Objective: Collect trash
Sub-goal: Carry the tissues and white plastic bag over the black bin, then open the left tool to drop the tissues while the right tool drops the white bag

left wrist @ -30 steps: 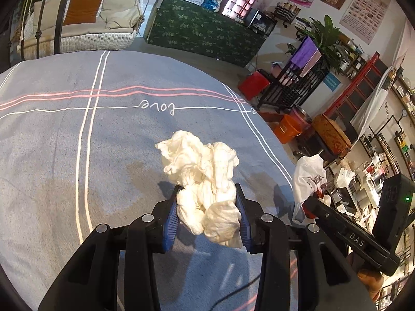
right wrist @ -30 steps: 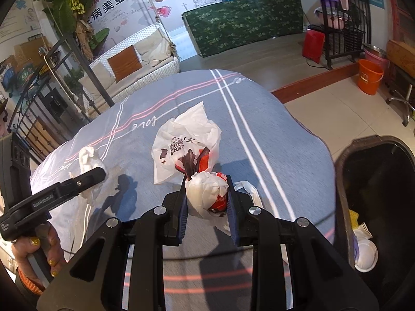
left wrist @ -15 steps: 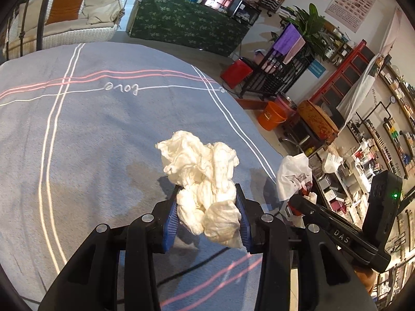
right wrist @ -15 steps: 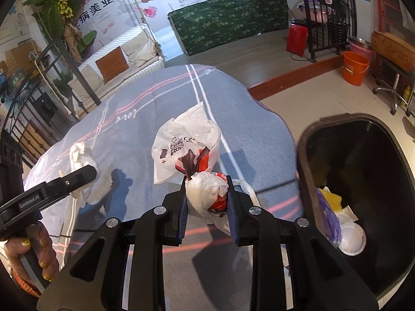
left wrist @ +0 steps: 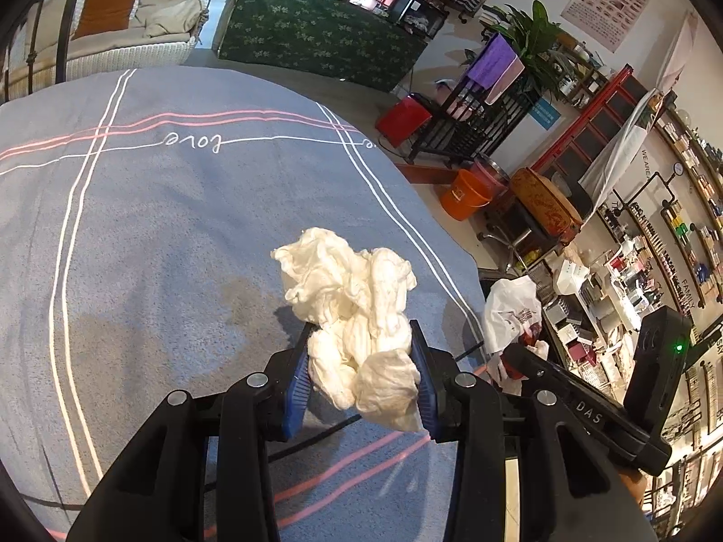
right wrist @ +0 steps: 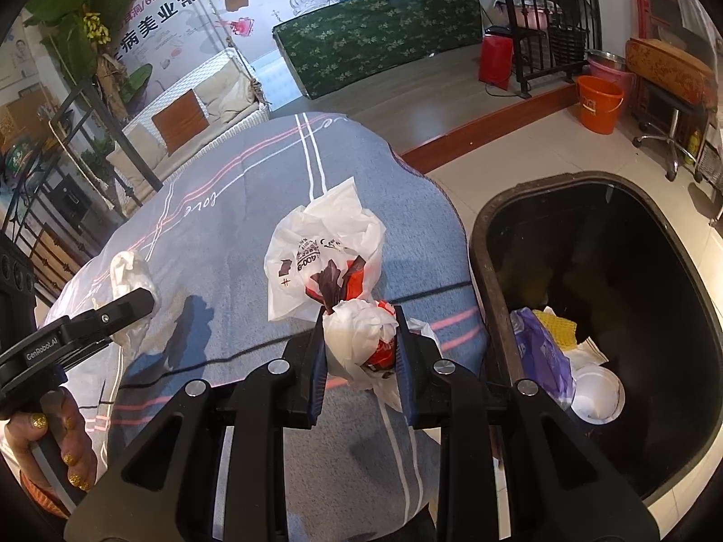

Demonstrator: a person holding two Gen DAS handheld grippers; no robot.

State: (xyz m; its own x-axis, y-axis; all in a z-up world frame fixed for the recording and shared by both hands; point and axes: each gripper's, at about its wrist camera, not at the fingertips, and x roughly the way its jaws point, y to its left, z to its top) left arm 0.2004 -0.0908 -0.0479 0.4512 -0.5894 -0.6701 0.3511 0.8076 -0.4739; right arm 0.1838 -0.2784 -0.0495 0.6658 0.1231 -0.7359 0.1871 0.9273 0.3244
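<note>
Black bin [right wrist: 497, 280] holding purple wrapper [right wrist: 540, 352], perhaps a white lid [right wrist: 596, 395]

Bin [right wrist: 492, 271] right of table [right wrist: 226, 235].

Right hand-held gripper [right wrist: 361, 352] clamps plastic bag [right wrist: 325, 262] (beside bin [right wrist: 488, 271]).

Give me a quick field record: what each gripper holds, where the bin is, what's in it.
left gripper: shut on crumpled tissue wad, held above the tablecloth
right gripper: shut on knotted plastic bag
bin: dark, open, on the floor beside the table's edge, right of the right gripper
bin contents: purple wrapper, yellow piece, white lid
</note>
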